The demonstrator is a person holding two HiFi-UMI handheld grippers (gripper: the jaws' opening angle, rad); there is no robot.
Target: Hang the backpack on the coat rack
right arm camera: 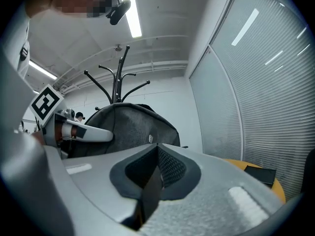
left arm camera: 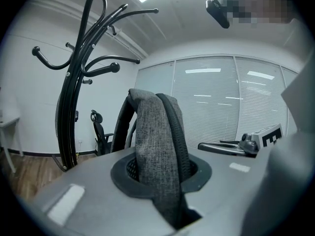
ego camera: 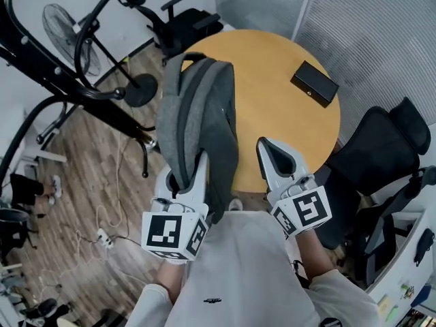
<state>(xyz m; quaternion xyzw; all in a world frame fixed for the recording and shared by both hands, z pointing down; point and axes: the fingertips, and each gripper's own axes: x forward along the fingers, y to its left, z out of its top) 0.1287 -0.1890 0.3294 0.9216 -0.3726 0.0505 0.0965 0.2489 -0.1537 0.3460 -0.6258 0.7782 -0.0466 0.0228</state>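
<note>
A grey backpack hangs off the floor from its grey strap, and my left gripper is shut on that strap. The strap runs up between the jaws and over the top of the bag. The black coat rack stands to the left, its curved hooks above and left of the bag. My right gripper is beside the backpack on its right, shut with nothing in it. In the right gripper view the backpack sits in front of the coat rack.
A round wooden table lies behind the bag, with a black box on it. Black office chairs stand at the right and at the back. A fan and a power strip with cables are on the left.
</note>
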